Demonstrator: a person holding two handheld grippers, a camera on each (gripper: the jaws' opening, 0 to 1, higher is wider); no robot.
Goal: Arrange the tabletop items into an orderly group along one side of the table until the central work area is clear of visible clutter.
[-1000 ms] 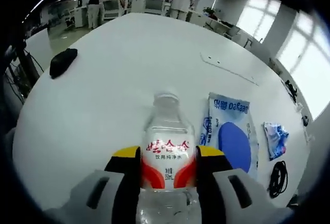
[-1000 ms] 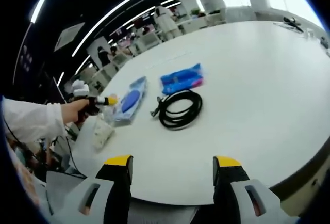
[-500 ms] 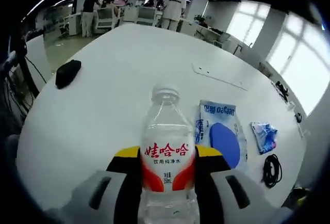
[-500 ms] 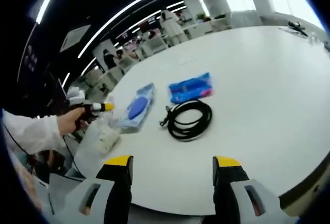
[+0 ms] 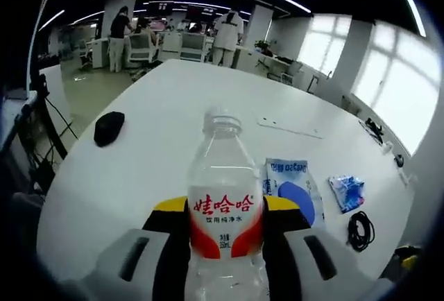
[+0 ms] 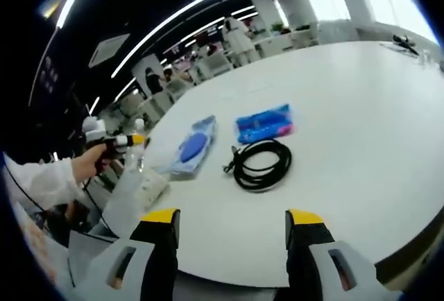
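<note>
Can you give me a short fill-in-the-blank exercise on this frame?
1. The left gripper is shut on a clear ____.
2. The coiled cable is ____ in colour.
3. The right gripper has its jaws ____ and holds nothing.
4. The cable lies on the ____ table.

Missing words: bottle; black; open; white

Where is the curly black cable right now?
In the right gripper view the black cable lies coiled on the white table, just below the small blue packet and right of the blue-and-white bag.
</note>
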